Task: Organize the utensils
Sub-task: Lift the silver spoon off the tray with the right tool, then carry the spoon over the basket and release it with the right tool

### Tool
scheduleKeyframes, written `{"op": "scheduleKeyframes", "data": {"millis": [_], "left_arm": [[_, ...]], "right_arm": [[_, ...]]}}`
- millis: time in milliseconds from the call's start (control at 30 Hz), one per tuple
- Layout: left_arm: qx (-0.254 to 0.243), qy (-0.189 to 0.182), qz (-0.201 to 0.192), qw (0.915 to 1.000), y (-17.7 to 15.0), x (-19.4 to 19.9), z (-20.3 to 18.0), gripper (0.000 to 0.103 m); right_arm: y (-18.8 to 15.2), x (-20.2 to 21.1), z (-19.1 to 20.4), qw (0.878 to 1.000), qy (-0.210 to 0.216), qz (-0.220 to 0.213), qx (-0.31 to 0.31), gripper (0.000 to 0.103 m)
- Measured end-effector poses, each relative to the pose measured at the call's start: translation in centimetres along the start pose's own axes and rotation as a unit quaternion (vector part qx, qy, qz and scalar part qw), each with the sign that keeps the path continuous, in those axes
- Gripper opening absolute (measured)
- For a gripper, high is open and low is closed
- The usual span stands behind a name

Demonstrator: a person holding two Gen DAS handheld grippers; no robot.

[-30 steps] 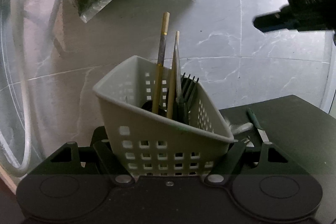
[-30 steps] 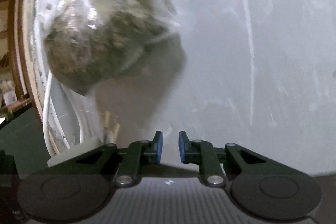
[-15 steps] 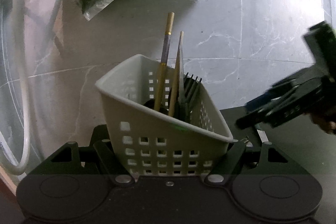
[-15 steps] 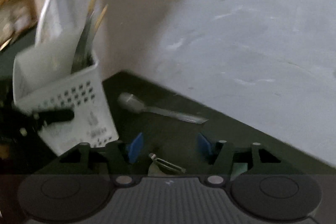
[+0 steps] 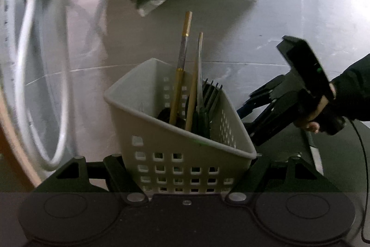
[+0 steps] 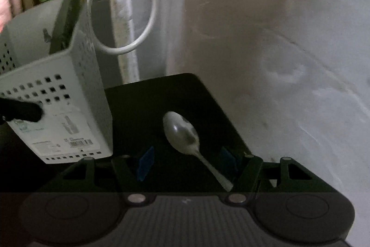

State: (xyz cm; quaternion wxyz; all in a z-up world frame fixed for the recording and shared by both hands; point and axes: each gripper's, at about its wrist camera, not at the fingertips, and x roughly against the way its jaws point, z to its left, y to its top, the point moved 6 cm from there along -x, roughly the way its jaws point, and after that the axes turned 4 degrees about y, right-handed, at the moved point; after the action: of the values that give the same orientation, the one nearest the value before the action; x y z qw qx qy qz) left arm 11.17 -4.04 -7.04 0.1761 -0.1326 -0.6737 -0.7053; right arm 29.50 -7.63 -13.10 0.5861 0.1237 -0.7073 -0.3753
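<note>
A: Left wrist view: left gripper [image 5: 185, 168] clamped on caddy [image 5: 182, 131]; chopsticks [image 5: 180, 75], fork [image 5: 211, 94] already stowed.

B: Right gripper [image 6: 187, 163] spread wide, astride spoon [image 6: 185, 133] on black mat [image 6: 143, 94]; not yet gripped.

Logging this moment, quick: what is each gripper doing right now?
Left gripper: shut on the white utensil basket.
Right gripper: open, holding nothing, with the spoon lying between its fingers.

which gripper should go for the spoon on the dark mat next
Right. The right gripper is open with the spoon lying between its fingers. The left gripper is clamped on the white utensil basket, so it is occupied.
</note>
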Motion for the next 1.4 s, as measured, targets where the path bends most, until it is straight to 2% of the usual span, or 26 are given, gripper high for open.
{"op": "scheduleKeyframes", "data": {"millis": [233,300,367,433,600,800,1000,1200,1400], "left_arm": [[0.013,0.030,-0.001,0.9995,-0.1,0.1,0.0,0.077],[0.015,0.034,-0.002,0.9993,-0.1,0.3,-0.1,0.077],[0.015,0.037,-0.002,0.9992,-0.1,0.4,-0.2,0.077],[0.016,0.040,-0.003,0.9991,-0.2,0.3,0.1,0.077],[0.015,0.041,-0.004,0.9990,-0.1,0.2,0.1,0.078],[0.010,0.036,-0.004,0.9993,-0.2,0.1,0.2,0.078],[0.000,0.026,-0.007,0.9996,-0.2,0.1,0.1,0.078],[-0.004,0.009,-0.008,0.9999,-0.1,-0.1,0.2,0.078],[-0.009,-0.023,-0.012,0.9996,0.0,-0.3,-0.4,0.078]], "right_arm": [[1.1,-2.9,-0.5,0.999,0.031,0.001,0.009,0.069],[0.8,-3.5,-0.5,0.999,0.038,0.010,0.011,0.065],[0.6,-3.7,-0.9,0.999,0.043,0.000,0.003,0.062],[0.6,-3.5,-1.3,0.999,0.037,-0.010,-0.002,0.046],[0.1,-3.1,-1.5,1.000,0.025,-0.018,-0.005,0.042],[-0.6,-2.2,-1.0,0.999,-0.007,-0.035,-0.026,0.041],[-0.8,1.7,0.1,0.990,-0.054,-0.106,-0.069,0.040],[-0.2,9.0,2.6,0.963,-0.117,-0.211,-0.122,0.040],[2.6,16.3,6.5,0.944,-0.159,-0.272,-0.101,0.040]]}}
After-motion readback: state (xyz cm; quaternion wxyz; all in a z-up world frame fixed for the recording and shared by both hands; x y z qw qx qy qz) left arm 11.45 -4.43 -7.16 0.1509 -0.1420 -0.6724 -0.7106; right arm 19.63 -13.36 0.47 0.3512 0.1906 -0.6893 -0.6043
